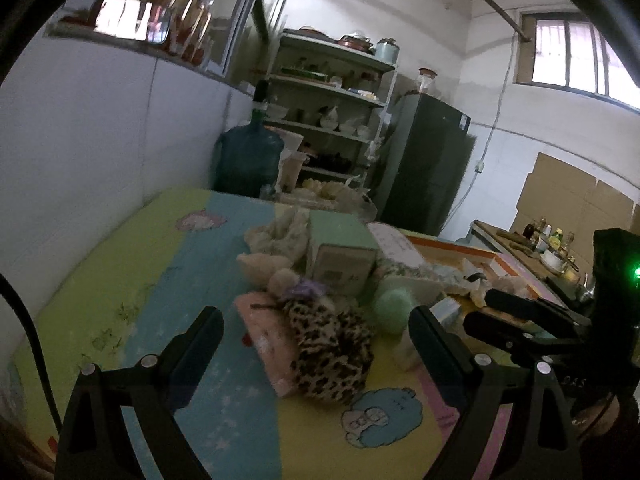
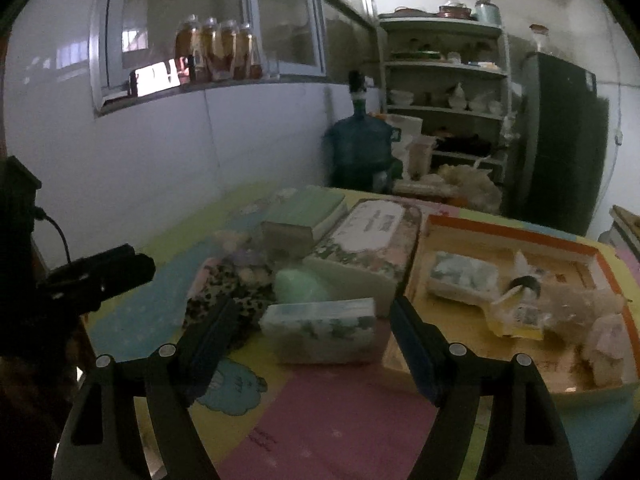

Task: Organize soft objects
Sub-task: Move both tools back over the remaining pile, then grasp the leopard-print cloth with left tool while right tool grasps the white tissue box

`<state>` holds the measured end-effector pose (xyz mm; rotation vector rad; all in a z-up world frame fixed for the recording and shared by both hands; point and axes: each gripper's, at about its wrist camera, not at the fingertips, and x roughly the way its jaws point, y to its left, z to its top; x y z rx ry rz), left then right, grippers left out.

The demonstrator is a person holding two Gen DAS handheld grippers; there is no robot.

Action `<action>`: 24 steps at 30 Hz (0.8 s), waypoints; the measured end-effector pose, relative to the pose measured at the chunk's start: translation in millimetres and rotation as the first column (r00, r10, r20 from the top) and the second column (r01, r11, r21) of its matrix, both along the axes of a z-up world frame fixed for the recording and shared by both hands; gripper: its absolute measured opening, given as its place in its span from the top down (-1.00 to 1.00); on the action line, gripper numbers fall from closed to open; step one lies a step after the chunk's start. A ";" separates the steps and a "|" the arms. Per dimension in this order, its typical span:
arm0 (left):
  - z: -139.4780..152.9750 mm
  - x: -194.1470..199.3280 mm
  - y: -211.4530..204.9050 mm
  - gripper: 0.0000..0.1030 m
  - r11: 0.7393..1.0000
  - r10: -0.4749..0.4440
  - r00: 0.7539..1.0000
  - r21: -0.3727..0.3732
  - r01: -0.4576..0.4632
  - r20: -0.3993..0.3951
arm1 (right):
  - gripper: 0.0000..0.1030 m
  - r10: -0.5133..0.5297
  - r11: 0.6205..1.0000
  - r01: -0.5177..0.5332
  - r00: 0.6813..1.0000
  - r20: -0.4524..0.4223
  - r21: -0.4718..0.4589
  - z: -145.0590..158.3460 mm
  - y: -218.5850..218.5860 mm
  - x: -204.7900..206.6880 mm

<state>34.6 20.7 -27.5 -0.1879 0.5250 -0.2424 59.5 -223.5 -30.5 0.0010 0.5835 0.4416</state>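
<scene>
A pile of soft things lies on a colourful cartoon mat (image 1: 132, 264). In the left wrist view my left gripper (image 1: 316, 322) is open, its jaws either side of a leopard-print pouch (image 1: 332, 352) lying on a pink pack (image 1: 268, 340), with a green fluffy ball (image 1: 394, 308) behind. In the right wrist view my right gripper (image 2: 312, 320) is open around a blue-white tissue pack (image 2: 320, 330). The leopard pouch (image 2: 224, 292) and green ball (image 2: 298, 286) lie to its left. An orange-rimmed tray (image 2: 516, 232) at right holds a tissue pack (image 2: 464, 276) and plush items (image 2: 584, 308).
A mint box (image 1: 340, 252), a floral box (image 2: 372, 236) and a cream fluffy heap (image 1: 276, 236) stand behind the pile. Beyond the table are a blue water jug (image 1: 248, 160), shelves (image 1: 332, 104) and a dark fridge (image 1: 428, 164). A white wall runs along the left.
</scene>
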 end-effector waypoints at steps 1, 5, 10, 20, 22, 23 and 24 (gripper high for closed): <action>-2.4 0.8 1.0 -0.83 1.000 0.002 1.000 -0.002 -0.002 -0.007 | -0.55 -0.003 1.000 0.003 1.000 -0.008 -0.005 -4.1 3.9 2.2; -7.6 3.7 3.4 -0.83 1.000 -0.001 1.000 -0.006 0.001 -0.021 | -0.55 0.003 1.000 -0.003 1.000 -0.016 -0.026 -11.6 14.4 6.0; -12.5 7.9 9.5 -0.83 1.000 -0.001 0.999 -0.015 0.001 -0.032 | -0.55 -0.025 0.997 0.024 1.000 -0.015 -0.066 -16.5 19.1 14.4; -18.8 14.7 15.2 -0.83 0.999 -0.008 0.999 -0.031 0.006 -0.048 | -0.55 -0.049 0.995 0.045 0.998 -0.044 -0.084 -22.9 18.9 27.9; -19.3 16.5 14.6 -0.83 0.999 -0.011 0.999 -0.031 0.010 -0.052 | -0.56 -0.049 0.994 0.043 0.997 -0.053 -0.102 -26.3 21.8 30.5; -19.3 17.7 14.0 -0.83 0.999 -0.014 0.998 -0.031 0.013 -0.054 | -0.56 -0.051 0.993 0.044 0.997 -0.057 -0.105 -27.3 22.8 31.5; -19.6 19.4 12.8 -0.83 0.999 -0.018 0.998 -0.031 0.016 -0.057 | -0.56 -0.054 0.993 0.047 0.996 -0.065 -0.110 -28.7 23.7 33.6</action>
